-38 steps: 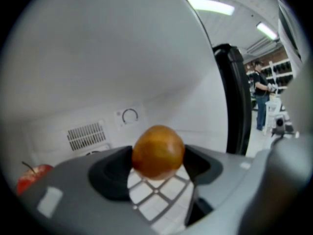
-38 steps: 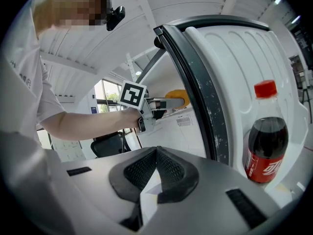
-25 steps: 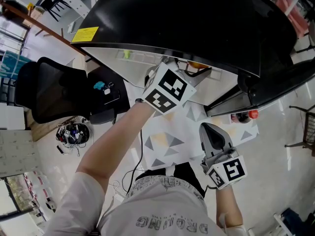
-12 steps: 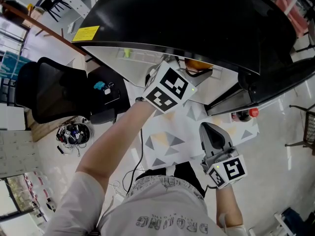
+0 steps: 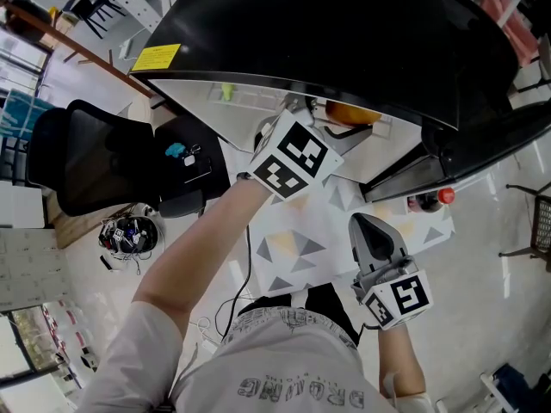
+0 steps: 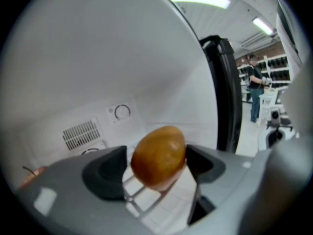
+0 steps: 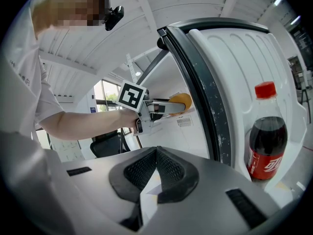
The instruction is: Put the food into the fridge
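Note:
A round orange-brown fruit [image 6: 159, 155] lies on the wire shelf [image 6: 146, 202] inside the white fridge. It is between the jaws of my left gripper [image 6: 156, 164], which are opening; a thin gap shows at the left pad [image 6: 105, 173]. From above, the left gripper [image 5: 331, 120] reaches under the fridge's black top [image 5: 301, 33], and the fruit [image 5: 349, 110] peeks out there. The right gripper view catches the same fruit [image 7: 180, 102] too. My right gripper [image 7: 156, 153] is shut and holds nothing, low over the patterned table [image 5: 301, 239]. A cola bottle [image 7: 265, 141] stands in the open door's rack [image 7: 230, 82].
The open fridge door [image 5: 482, 144] juts out at the right, with the cola bottle [image 5: 428, 201] at its foot. A black office chair [image 5: 86, 157] and a bin of cables [image 5: 129, 231] stand at the left. A person [image 6: 254, 87] is far off beyond the door.
The fruit shows slightly more below the fridge's top edge. Both grippers stay about where they were.

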`<state>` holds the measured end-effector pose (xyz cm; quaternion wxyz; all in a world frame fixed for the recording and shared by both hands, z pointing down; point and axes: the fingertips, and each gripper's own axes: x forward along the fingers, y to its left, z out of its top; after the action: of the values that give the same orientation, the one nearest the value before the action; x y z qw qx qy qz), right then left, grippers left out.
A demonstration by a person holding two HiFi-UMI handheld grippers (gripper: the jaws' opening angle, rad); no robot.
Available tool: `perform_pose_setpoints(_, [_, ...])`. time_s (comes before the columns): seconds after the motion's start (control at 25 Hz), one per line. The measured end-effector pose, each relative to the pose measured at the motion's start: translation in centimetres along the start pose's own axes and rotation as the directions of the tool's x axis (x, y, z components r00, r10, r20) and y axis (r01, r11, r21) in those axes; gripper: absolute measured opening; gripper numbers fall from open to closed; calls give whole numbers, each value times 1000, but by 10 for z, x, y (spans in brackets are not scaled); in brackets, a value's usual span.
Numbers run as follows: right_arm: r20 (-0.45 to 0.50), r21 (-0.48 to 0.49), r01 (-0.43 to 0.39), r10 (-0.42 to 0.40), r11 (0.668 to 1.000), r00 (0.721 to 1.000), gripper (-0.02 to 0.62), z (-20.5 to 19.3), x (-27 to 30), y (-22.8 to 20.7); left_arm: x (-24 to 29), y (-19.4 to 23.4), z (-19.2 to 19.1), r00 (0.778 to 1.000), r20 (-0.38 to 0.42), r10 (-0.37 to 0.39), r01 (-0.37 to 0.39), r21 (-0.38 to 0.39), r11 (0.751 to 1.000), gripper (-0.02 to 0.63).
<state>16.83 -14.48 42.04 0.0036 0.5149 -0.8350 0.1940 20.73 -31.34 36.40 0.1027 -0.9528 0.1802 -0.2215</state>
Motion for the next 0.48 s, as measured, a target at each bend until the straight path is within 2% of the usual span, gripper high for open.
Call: perform_pose_setpoints(0.48, [-1, -4, 0, 0, 1000, 1000, 2, -1, 3, 10, -11, -8, 7, 999, 33, -29, 29, 6, 1000, 376])
